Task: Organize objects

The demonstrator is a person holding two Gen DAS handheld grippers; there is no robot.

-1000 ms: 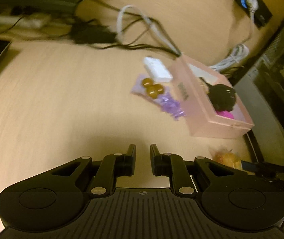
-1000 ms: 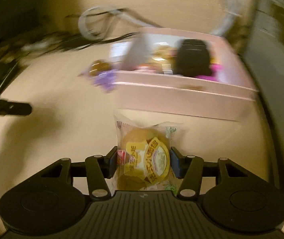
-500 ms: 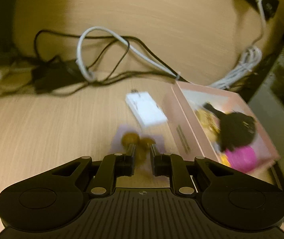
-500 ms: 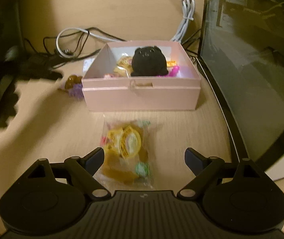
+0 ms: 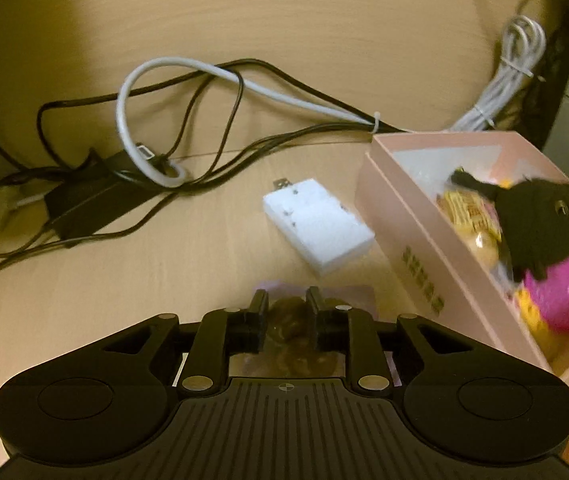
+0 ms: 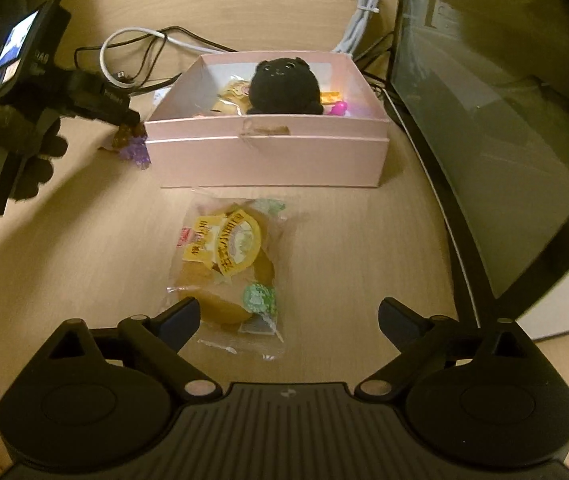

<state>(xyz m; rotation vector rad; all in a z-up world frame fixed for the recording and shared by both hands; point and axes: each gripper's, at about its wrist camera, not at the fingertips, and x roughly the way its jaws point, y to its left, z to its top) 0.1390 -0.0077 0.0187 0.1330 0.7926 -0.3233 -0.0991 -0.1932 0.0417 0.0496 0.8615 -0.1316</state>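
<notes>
A pink box (image 6: 268, 156) holds a black plush toy (image 6: 284, 86), snack packets and a pink ball (image 5: 560, 296). My left gripper (image 5: 286, 308) has its jaws narrowly apart around a purple packet of brown candies (image 5: 290, 320), which lies on the desk left of the box; it also shows in the right wrist view (image 6: 130, 142). My right gripper (image 6: 288, 316) is open and empty, just above a wrapped yellow cake (image 6: 230, 268) that lies on the desk in front of the box.
A white adapter block (image 5: 318, 230) lies left of the box (image 5: 416, 240). Black and white cables (image 5: 172, 128) and a black power brick (image 5: 84, 204) lie at the back. A dark monitor (image 6: 504, 120) stands to the right.
My left gripper moved forward and down until its jaws came around the candy packet. My right gripper opened, let go of the wrapped cake and pulled back.
</notes>
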